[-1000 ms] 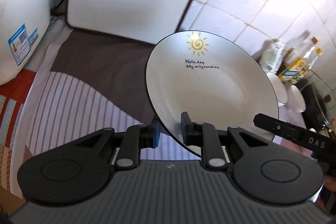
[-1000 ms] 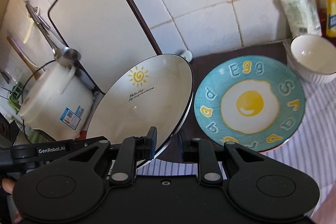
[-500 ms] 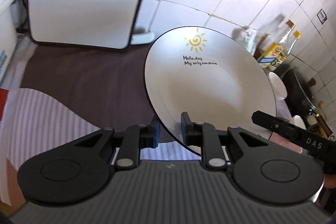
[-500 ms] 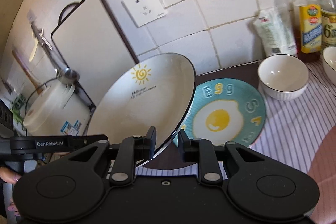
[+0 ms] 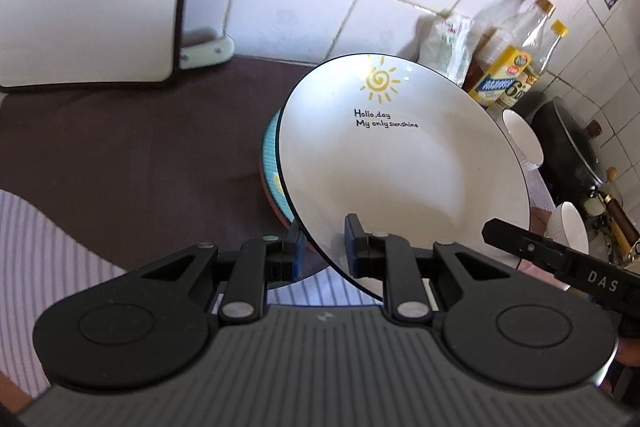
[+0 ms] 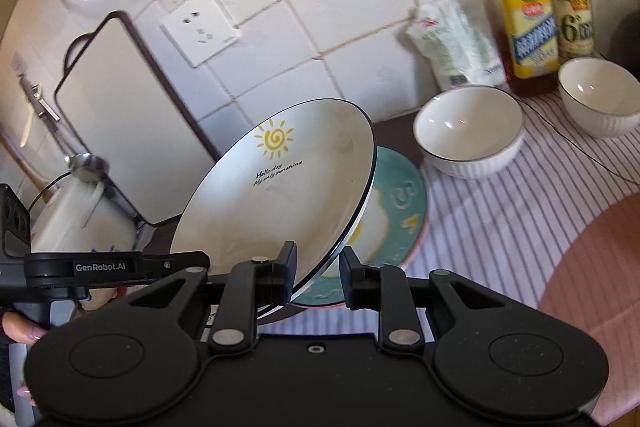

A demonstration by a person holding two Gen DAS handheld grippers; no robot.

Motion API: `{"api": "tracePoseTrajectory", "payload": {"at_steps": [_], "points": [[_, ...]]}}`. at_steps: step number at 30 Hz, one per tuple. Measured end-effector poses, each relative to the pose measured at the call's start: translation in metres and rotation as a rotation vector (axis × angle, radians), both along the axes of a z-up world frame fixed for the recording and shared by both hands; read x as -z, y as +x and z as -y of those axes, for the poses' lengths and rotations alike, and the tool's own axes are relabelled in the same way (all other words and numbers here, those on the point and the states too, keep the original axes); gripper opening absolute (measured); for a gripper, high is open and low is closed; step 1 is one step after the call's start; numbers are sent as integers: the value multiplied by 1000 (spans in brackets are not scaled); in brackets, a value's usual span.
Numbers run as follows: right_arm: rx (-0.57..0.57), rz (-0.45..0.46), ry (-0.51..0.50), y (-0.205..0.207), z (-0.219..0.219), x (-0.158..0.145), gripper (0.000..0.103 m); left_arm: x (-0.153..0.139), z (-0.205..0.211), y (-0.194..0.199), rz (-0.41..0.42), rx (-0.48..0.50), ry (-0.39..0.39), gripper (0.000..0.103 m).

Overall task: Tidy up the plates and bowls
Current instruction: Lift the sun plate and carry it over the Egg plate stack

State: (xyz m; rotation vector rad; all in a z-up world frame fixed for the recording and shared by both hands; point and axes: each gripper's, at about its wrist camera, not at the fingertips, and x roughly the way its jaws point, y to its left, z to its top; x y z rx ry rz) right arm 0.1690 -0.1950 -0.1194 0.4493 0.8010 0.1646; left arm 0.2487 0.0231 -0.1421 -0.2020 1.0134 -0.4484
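Observation:
Both grippers hold one white plate with a sun drawing [image 5: 400,163], also in the right wrist view [image 6: 280,187]. My left gripper [image 5: 322,251] is shut on its near rim. My right gripper [image 6: 318,267] is shut on the opposite rim. The plate is tilted and held just above the teal egg plate [image 6: 400,195], whose edge shows in the left wrist view [image 5: 269,163]. Two white ribbed bowls [image 6: 470,131] [image 6: 600,97] stand to the right on the striped cloth.
A white cutting board [image 6: 120,115] leans on the tiled wall at the left, with a rice cooker [image 6: 76,219] beside it. Oil and vinegar bottles [image 6: 528,23] and a white bag [image 6: 456,43] stand against the wall. A dark pan [image 5: 568,147] is far right.
Both grippers have carried the sun plate to the right, from the cutting board side to over the egg plate. The egg plate is now mostly covered by it.

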Motion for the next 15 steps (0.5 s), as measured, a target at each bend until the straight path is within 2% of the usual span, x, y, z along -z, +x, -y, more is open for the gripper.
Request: {"api": "tracePoseTrajectory", "payload": {"at_steps": [7,10,15], "points": [[34,-56,-10,10,13,19,27,19,16,13,-43,0,24,18],[50,-73,31,14,18,27,28,20,23,16,-70,-6,61,18],[40,-112,11,19,13,34,28,22,28,20,-86,-10,104,18]]}}
